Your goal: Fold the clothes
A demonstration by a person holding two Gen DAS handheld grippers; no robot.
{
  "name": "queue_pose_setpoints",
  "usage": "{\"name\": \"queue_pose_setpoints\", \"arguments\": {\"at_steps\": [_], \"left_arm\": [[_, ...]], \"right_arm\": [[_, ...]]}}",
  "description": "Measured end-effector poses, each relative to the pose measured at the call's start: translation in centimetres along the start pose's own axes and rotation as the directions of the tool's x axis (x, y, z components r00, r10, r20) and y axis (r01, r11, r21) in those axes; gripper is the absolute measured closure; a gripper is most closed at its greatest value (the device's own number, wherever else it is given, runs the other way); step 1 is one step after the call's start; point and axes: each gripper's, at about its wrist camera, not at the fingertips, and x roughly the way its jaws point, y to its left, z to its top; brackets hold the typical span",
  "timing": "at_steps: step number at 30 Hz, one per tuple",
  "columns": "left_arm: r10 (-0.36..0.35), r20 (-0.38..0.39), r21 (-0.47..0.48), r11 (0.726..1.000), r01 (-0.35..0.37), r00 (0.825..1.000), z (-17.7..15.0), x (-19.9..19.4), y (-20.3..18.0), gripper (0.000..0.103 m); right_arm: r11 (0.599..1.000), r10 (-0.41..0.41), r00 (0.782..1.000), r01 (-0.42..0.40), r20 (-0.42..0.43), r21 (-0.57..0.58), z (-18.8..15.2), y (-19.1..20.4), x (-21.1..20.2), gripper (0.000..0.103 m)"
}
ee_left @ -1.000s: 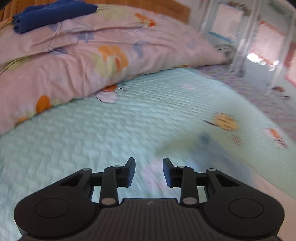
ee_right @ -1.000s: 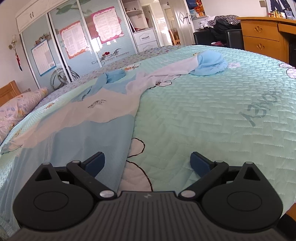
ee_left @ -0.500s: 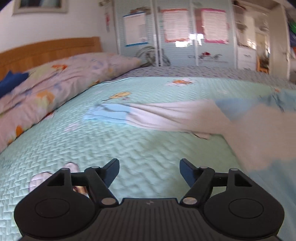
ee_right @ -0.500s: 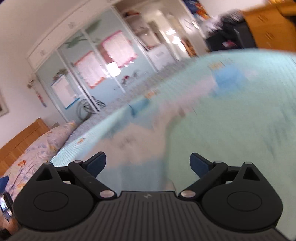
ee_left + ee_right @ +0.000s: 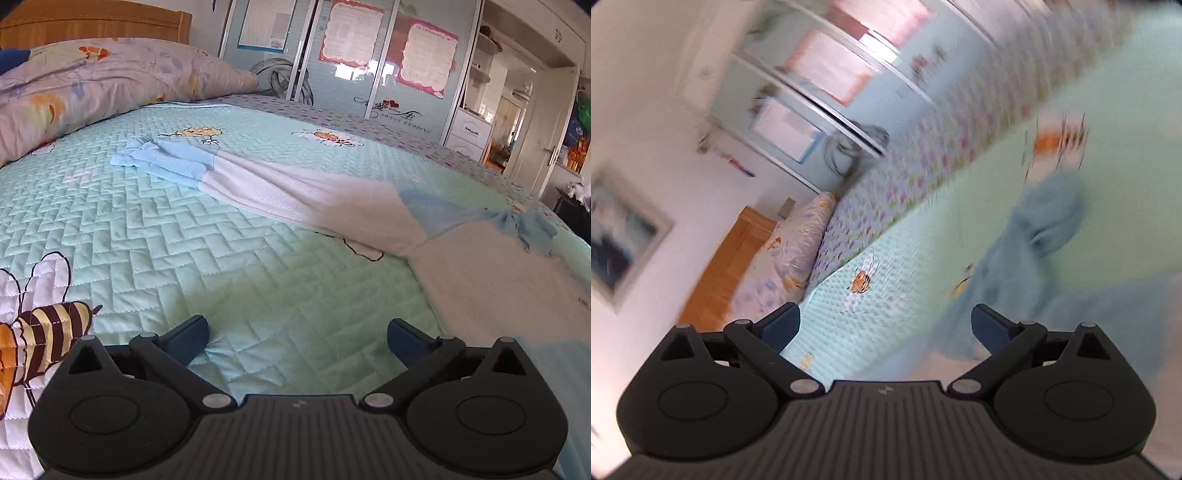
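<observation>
Mint-green quilted bedspread [image 5: 229, 258] fills your left view, a floral pillow [image 5: 92, 81] at its far left. Your left gripper [image 5: 297, 341] hangs over bare quilt, its jaws opening with nothing between them. The white and blue garment [image 5: 295, 192] lies ahead and to its right, one sleeve stretched toward the pillow. Your right gripper [image 5: 886, 326], in a blurred, tilted view, gapes wide and empty.

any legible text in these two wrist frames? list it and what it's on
"SWEET WEDDING": decal under two red hearts on the wardrobe door, left wrist view.
Pink-bordered posters on the wardrobe: print too small to read.
Blue-bordered poster: unreadable.
Dark lettering on the garment at the right frame edge: cut off, unreadable.
Right wrist view: motion-blurred, nothing legible.
</observation>
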Motion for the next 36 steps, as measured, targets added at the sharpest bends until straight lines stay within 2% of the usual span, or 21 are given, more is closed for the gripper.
{"name": "queue_pose_setpoints", "arguments": {"at_steps": [4, 8, 11, 17, 19, 21, 23, 26, 28, 30, 32, 34, 36], "left_arm": [[-0.005, -0.001, 0.004, 1.000, 0.005, 1.000, 0.1, 0.0, -0.2, 0.001], [-0.017, -0.002, -0.010, 1.000, 0.017, 1.000, 0.4, -0.1, -0.1, 0.001], [-0.019, -0.004, -0.011, 1.000, 0.018, 1.000, 0.5, -0.2, -0.1, 0.001], [-0.014, -0.009, -0.001, 1.000, 0.014, 1.000, 0.5, -0.3, -0.2, 0.001], [-0.015, -0.010, -0.003, 1.000, 0.015, 1.000, 0.6, -0.3, -0.2, 0.001], [-0.013, -0.011, -0.002, 1.000, 0.013, 1.000, 0.6, -0.3, -0.3, 0.001], [-0.008, -0.012, 0.004, 1.000, 0.008, 1.000, 0.6, -0.2, -0.4, 0.001], [0.000, -0.014, 0.013, 1.000, 0.001, 1.000, 0.5, -0.1, -0.6, 0.001], [0.009, -0.017, 0.024, 1.000, -0.008, 1.000, 0.5, 0.0, -0.7, 0.001], [0.020, -0.021, 0.039, 0.999, -0.019, 1.000, 0.5, 0.1, -0.9, 0.001], [0.024, -0.022, 0.044, 0.999, -0.023, 0.999, 0.5, 0.1, -1.0, 0.001], [0.025, -0.022, 0.046, 0.999, -0.024, 0.999, 0.4, 0.1, -0.9, 0.001], [0.024, -0.022, 0.045, 0.999, -0.023, 0.999, 0.4, 0.1, -0.8, 0.001]], "right_arm": [[0.993, -0.099, 0.994, 0.101, -0.044, 0.056, 2.5, -1.8, 10.5, 0.004], [0.965, -0.249, 0.968, 0.251, -0.031, 0.077, 4.2, -4.3, 16.3, 0.004], [0.954, -0.289, 0.957, 0.286, 0.013, 0.092, 5.0, -5.7, 17.8, 0.004], [0.951, -0.240, 0.971, 0.237, -0.006, 0.199, 5.6, -8.5, 19.5, 0.004], [0.935, -0.298, 0.955, 0.288, 0.016, 0.207, 5.0, -8.4, 19.1, 0.005], [0.921, -0.323, 0.946, 0.306, 0.030, 0.241, 4.1, -8.4, 18.5, 0.005], [0.931, -0.281, 0.959, 0.263, 0.039, 0.253, 4.0, -8.8, 18.8, 0.004], [0.954, -0.120, 0.991, 0.098, 0.062, 0.282, 5.0, -9.8, 20.6, 0.003], [0.957, -0.028, 0.996, 0.004, 0.080, 0.291, 5.6, -10.0, 22.1, 0.003], [0.970, -0.005, 0.998, -0.009, 0.059, 0.242, 6.1, -8.2, 24.4, 0.002], [0.984, 0.079, 0.997, -0.077, -0.004, 0.161, 6.1, -5.0, 27.2, 0.002], [0.991, 0.124, 0.992, -0.122, -0.034, 0.060, 5.5, -1.3, 29.3, 0.002], [0.996, 0.089, 0.993, -0.090, -0.078, -0.008, 4.8, 0.7, 30.7, 0.002]]}}
